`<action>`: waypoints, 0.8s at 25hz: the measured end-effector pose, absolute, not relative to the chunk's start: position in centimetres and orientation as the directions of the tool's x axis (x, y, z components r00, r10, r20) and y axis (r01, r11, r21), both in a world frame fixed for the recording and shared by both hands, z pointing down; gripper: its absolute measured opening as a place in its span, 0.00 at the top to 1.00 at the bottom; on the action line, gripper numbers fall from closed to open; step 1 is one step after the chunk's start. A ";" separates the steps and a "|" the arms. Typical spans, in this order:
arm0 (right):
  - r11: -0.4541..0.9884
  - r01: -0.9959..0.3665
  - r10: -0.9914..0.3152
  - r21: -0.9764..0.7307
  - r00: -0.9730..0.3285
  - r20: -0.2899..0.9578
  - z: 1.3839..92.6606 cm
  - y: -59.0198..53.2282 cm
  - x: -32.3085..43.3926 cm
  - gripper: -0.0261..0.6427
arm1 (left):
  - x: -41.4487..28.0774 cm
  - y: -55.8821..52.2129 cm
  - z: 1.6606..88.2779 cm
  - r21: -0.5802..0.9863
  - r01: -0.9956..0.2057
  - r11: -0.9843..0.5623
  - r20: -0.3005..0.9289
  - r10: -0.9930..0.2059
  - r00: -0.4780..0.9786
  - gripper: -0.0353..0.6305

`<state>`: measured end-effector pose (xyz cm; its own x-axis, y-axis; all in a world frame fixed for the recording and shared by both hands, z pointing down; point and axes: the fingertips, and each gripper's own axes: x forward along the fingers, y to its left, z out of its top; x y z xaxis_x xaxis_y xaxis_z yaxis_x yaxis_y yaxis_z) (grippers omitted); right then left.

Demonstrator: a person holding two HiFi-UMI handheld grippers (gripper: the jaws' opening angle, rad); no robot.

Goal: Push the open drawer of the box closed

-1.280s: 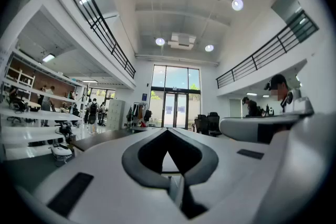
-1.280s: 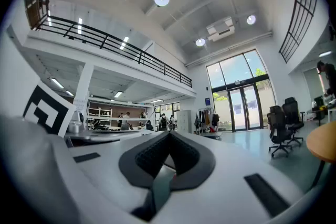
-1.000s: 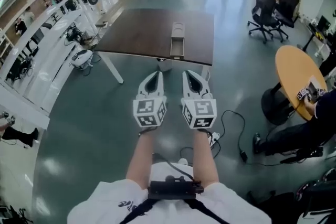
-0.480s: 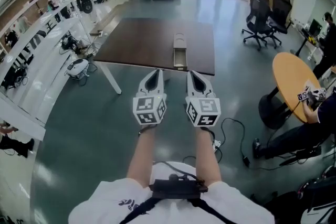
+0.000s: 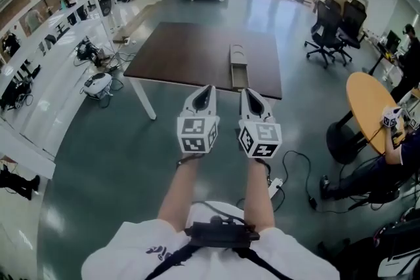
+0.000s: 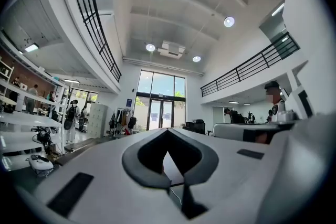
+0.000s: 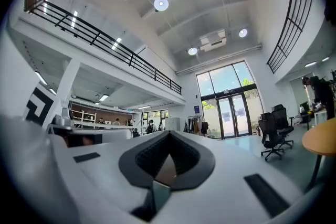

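Far ahead, by the near edge of the dark surface [image 5: 190, 49], lies the box [image 5: 236, 53], well apart from both claws. Its long axis runs near to far, and the open drawer [image 5: 239, 78] points toward the near edge. It looks rigid and probably light, so it may slide. Best to press squarely on the drawer's front face, along that axis. The left claw [image 5: 207, 90] and right claw [image 5: 246, 94] are each closed on nothing.
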<state>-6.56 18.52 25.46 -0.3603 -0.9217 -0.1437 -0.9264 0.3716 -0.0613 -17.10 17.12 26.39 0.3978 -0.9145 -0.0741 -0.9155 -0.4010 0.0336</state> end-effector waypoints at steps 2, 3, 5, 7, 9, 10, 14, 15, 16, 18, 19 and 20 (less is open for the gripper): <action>0.361 -0.932 -0.927 -0.036 -0.354 -0.127 26.3 18.5 -8.2 0.95 | -18.1 17.0 26.8 0.023 -0.910 -0.415 -0.073 -0.908 0.412 0.96; 0.352 -0.936 -0.931 -0.021 -0.347 -0.114 26.8 18.4 -8.7 0.95 | -18.5 16.9 27.1 0.020 -0.907 -0.420 -0.071 -0.906 0.418 0.96; 0.326 -0.945 -0.942 -0.014 -0.324 -0.087 28.0 18.0 -9.1 0.95 | -19.2 16.8 27.7 0.022 -0.901 -0.433 -0.063 -0.900 0.431 0.96; 0.302 -0.953 -0.951 -0.032 -0.299 -0.073 28.7 17.5 -8.8 0.95 | -19.6 16.2 28.2 0.025 -0.893 -0.449 -0.056 -0.893 0.447 0.96; 0.284 -0.958 -0.957 -0.041 -0.281 -0.073 28.7 16.8 -8.4 0.95 | -19.5 15.4 28.5 0.017 -0.887 -0.461 -0.049 -0.887 0.460 0.96; 0.280 -0.959 -0.958 -0.043 -0.277 -0.074 28.7 16.3 -8.3 0.95 | -19.5 14.9 28.6 0.019 -0.886 -0.464 -0.046 -0.885 0.463 0.96; 0.284 -0.958 -0.957 -0.051 -0.280 -0.076 29.5 13.3 -7.6 0.95 | -18.8 11.9 29.6 0.029 -0.886 -0.462 -0.039 -0.887 0.461 0.96; 0.287 -0.956 -0.957 -0.053 -0.283 -0.071 29.9 12.1 -7.2 0.95 | -18.5 10.8 29.8 0.033 -0.888 -0.458 -0.036 -0.889 0.457 0.96; 0.292 -0.955 -0.955 -0.054 -0.289 -0.065 30.2 10.9 -6.9 0.95 | -18.1 9.6 30.0 0.038 -0.891 -0.453 -0.032 -0.891 0.452 0.96; 0.306 -0.951 -0.951 -0.049 -0.303 -0.060 30.3 8.1 -6.1 0.95 | -17.4 6.8 30.1 0.040 -0.896 -0.442 -0.024 -0.897 0.441 0.96; 0.310 -0.950 -0.949 -0.046 -0.307 -0.065 29.9 6.5 -5.6 0.95 | -16.8 5.4 30.0 0.036 -0.898 -0.439 -0.023 -0.899 0.438 0.96; 0.312 -0.949 -0.948 -0.045 -0.308 -0.076 29.5 4.9 -4.7 0.95 | -16.1 3.9 29.9 0.034 -0.899 -0.437 -0.025 -0.899 0.436 0.96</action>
